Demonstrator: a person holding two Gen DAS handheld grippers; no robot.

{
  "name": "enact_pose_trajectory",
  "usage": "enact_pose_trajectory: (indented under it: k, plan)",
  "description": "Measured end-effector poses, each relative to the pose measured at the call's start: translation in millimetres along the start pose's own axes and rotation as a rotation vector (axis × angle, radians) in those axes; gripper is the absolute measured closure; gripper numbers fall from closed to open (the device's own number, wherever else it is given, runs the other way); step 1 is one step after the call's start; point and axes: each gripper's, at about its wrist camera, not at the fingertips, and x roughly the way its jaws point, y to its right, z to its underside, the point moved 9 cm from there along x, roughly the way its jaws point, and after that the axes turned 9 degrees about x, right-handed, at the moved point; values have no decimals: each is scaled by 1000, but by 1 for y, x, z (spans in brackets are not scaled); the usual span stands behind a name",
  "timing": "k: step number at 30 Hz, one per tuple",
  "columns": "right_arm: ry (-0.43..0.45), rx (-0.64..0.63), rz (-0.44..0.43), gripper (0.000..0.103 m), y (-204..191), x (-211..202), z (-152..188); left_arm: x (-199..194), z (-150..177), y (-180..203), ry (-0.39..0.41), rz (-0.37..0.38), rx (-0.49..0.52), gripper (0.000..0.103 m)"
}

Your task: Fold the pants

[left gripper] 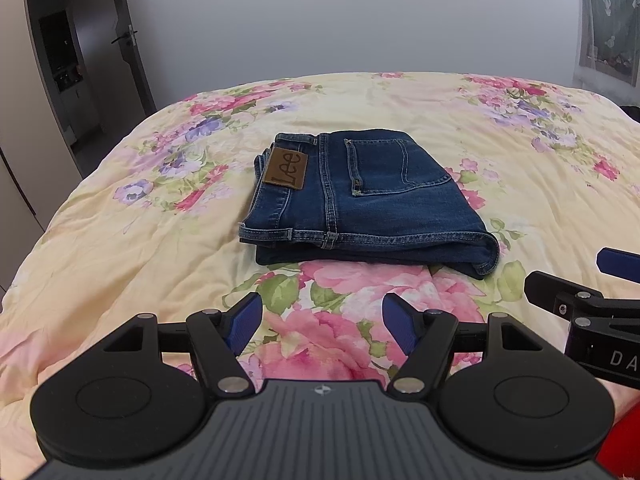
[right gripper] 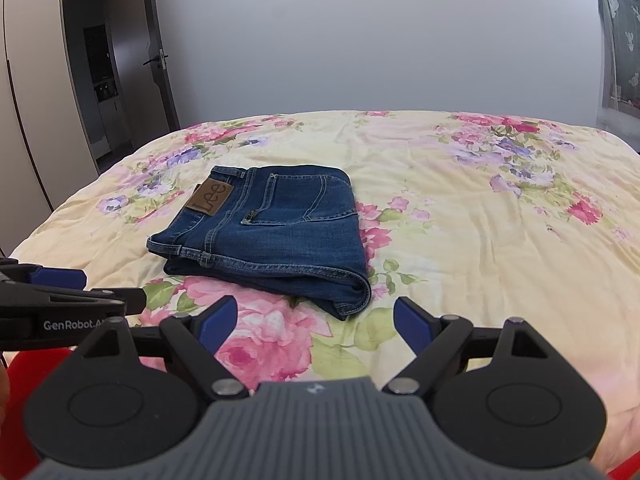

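Note:
A pair of dark blue jeans (left gripper: 360,200) lies folded into a compact stack on the floral bedspread (left gripper: 120,240), back pocket and brown Lee patch (left gripper: 285,168) facing up. It also shows in the right wrist view (right gripper: 272,236). My left gripper (left gripper: 322,320) is open and empty, held back from the near edge of the jeans. My right gripper (right gripper: 316,320) is open and empty, also short of the jeans. Each gripper shows at the edge of the other's view: the right one (left gripper: 588,280) and the left one (right gripper: 80,292).
The bed's yellow floral cover (right gripper: 480,220) fills both views. A grey wall (left gripper: 340,12) stands behind the bed. An open dark door (left gripper: 128,40) and cupboards are at the far left. A green curtain (right gripper: 624,40) hangs at the far right.

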Motion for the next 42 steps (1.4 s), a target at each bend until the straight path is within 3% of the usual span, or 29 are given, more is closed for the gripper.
enact_pose_trajectory:
  k: [42]
  plan:
    - [-1,2,1,22,0,-2,0,-8,-5,1,24,-1,35,22]
